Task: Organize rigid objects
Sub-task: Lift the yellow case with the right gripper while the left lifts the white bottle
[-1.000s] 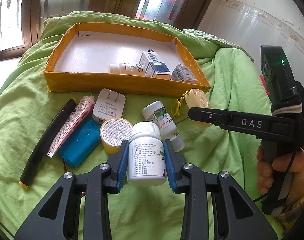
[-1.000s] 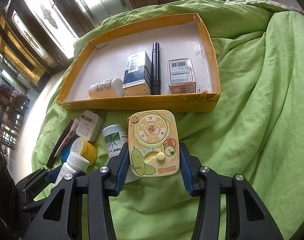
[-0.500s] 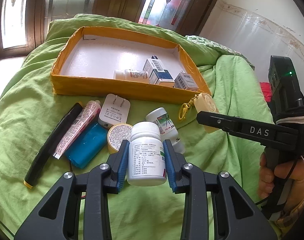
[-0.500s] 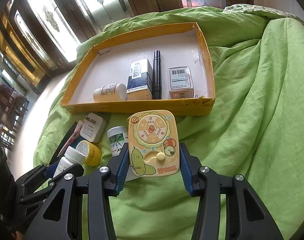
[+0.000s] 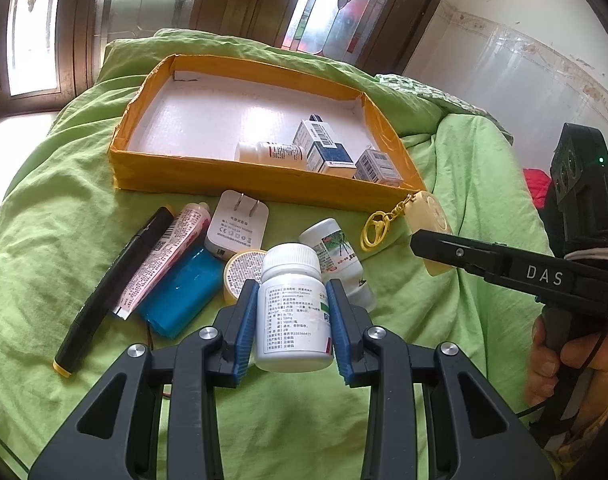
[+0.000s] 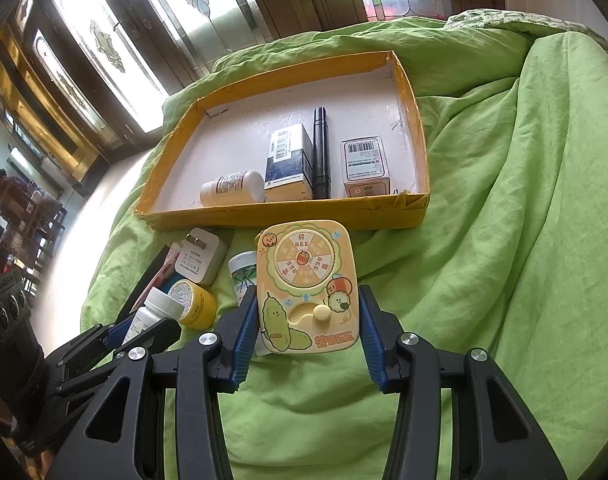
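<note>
Both tongs clamped and loaded, left tongs point(image 5: 291, 312) gripping the white pill bottle point(image 5: 291, 312), right tongs point(image 6: 306, 320) pinching the yellow toy point(image 6: 307, 288), bound for the orange tray point(image 6: 287, 216) at upper center.

Glossy plastic pill bottle point(image 5: 292, 312), wrinkled green cloth point(image 5: 456, 296), cardboard tray point(image 5: 247, 186)

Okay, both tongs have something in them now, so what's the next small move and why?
Probably carry the white pill bottle, clamped in the left tongs, forward over the yellow tray, since its left half looks bare while the right tongs hold the toy.
</note>
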`<state>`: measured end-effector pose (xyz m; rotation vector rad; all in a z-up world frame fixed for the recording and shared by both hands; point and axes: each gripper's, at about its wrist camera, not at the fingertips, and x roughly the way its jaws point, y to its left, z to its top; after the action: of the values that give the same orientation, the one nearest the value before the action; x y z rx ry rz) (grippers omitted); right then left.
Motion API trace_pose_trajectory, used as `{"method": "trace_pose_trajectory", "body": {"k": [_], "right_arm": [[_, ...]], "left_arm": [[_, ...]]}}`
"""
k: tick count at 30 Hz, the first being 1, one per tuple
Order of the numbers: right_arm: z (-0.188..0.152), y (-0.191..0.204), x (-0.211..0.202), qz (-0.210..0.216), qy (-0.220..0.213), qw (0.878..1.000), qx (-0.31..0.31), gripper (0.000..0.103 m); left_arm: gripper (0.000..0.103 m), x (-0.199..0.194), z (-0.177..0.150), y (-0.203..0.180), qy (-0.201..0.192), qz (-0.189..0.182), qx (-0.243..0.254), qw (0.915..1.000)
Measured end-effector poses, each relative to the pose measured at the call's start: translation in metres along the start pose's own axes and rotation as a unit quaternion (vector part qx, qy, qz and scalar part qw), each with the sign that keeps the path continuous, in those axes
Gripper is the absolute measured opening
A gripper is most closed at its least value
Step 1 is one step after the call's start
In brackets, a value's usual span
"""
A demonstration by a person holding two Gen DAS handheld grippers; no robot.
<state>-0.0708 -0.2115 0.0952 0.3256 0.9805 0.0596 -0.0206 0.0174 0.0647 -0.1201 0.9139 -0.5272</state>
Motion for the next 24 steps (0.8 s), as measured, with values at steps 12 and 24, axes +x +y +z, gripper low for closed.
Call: {"method": "trace_pose_trajectory", "body": {"k": [12, 24], "right_arm": [[-0.006, 0.002, -0.008, 0.005, -0.004, 1.000, 0.008, 0.042], [-0.010, 0.002, -0.012, 0.004, -0.007, 1.000, 0.015, 0.042]], "left_arm": [[0.031, -0.006, 0.002, 0.004, -0.011, -0.006, -0.006, 0.9999], [0.031, -0.010, 0.003, 0.006, -0.018, -0.011, -0.010, 0.9997]]}}
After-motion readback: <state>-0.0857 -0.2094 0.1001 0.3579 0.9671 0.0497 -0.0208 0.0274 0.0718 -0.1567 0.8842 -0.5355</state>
